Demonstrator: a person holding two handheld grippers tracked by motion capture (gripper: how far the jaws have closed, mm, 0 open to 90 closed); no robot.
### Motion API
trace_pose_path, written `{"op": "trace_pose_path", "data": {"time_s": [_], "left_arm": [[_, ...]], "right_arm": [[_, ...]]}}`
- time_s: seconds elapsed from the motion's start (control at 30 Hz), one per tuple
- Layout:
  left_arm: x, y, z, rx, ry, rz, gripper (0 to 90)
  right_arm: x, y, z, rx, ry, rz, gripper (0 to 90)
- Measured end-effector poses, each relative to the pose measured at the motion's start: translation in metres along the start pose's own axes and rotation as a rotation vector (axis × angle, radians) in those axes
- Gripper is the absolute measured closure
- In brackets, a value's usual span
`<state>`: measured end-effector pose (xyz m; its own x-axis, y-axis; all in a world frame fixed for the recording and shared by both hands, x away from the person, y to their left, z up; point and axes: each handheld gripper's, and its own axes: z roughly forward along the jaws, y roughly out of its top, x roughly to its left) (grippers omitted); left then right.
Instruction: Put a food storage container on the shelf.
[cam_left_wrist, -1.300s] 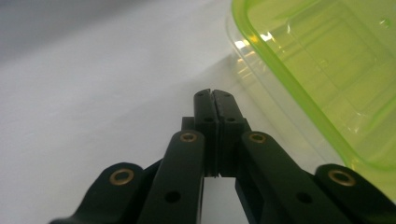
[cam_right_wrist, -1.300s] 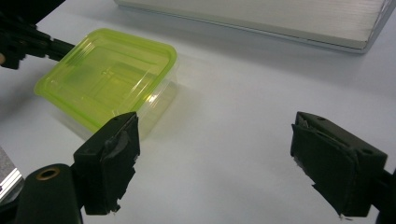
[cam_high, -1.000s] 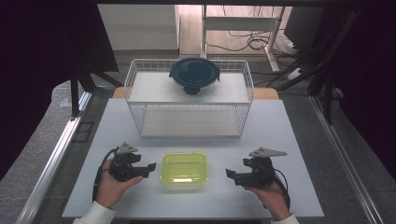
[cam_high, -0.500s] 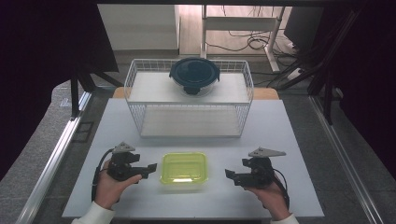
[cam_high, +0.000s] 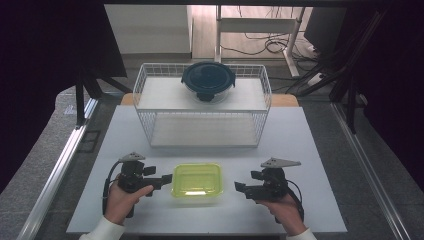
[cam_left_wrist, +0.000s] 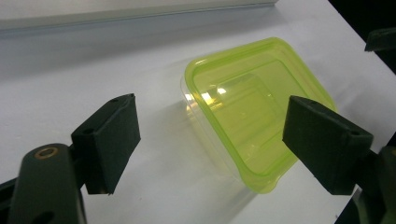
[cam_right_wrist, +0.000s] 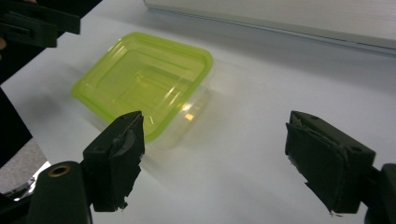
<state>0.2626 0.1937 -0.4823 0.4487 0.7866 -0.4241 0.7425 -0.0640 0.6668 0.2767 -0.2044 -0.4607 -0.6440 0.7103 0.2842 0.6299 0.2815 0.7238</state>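
high view: the green container (cam_high: 197, 180) lies on the white table (cam_high: 310, 150) between the two grippers, its lid on, nothing holding it.
left gripper (cam_high: 161, 179): the jaws stand wide apart; their tips are just beside the container's left edge, not touching as far as i can tell.
right gripper (cam_high: 241, 189): the jaws also stand wide apart and hold nothing; the container is near but clearly apart from them.
progress: i judge the work is at its very start (the container is not gripped and not lifted); the approach looks nearly done on the left side, and the grasp and any moving of the container are all left.
wire basket (cam_high: 150, 90): stands well beyond the fingers, far side of the table, with a dark round lidded bowl (cam_high: 208, 80) on its top shelf.
left gripper view: the container (cam_left_wrist: 252, 112) sits ahead, between the two pads, nearer the right pad (cam_left_wrist: 322, 140); its clear body under the green lid shows here, which the high view does not tell.
right gripper view: the container (cam_right_wrist: 144, 79) is ahead of the left pad (cam_right_wrist: 119, 154), off to that side, so this gripper (cam_right_wrist: 224, 163) is not lined up on it; the high view hides this.
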Motion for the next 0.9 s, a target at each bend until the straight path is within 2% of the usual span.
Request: {"op": "trace_pose_path", "data": {"time_s": [0.23, 0.43, 0.5, 0.67, 0.9], "left_arm": [[0.005, 0.002, 0.011, 0.008, -0.004, -0.057, 21.7], [0.009, 0.001, 0.019, 0.028, -0.054, -0.078, 28.0], [0.011, 0.0, 0.02, 0.028, -0.069, -0.097, 30.2], [0.018, -0.003, 0.023, 0.034, -0.095, -0.129, 34.7], [0.02, -0.006, 0.033, 0.062, -0.14, -0.153, 41.7]], "right_arm": [[0.005, 0.009, 0.021, 0.027, 0.077, 0.032, 27.4], [0.007, 0.017, 0.035, 0.036, 0.142, 0.066, 36.2], [0.005, 0.017, 0.041, 0.033, 0.168, 0.089, 38.1], [-0.003, 0.018, 0.052, 0.039, 0.177, 0.147, 42.2], [-0.009, 0.011, 0.066, 0.076, 0.195, 0.21, 47.3]]}}
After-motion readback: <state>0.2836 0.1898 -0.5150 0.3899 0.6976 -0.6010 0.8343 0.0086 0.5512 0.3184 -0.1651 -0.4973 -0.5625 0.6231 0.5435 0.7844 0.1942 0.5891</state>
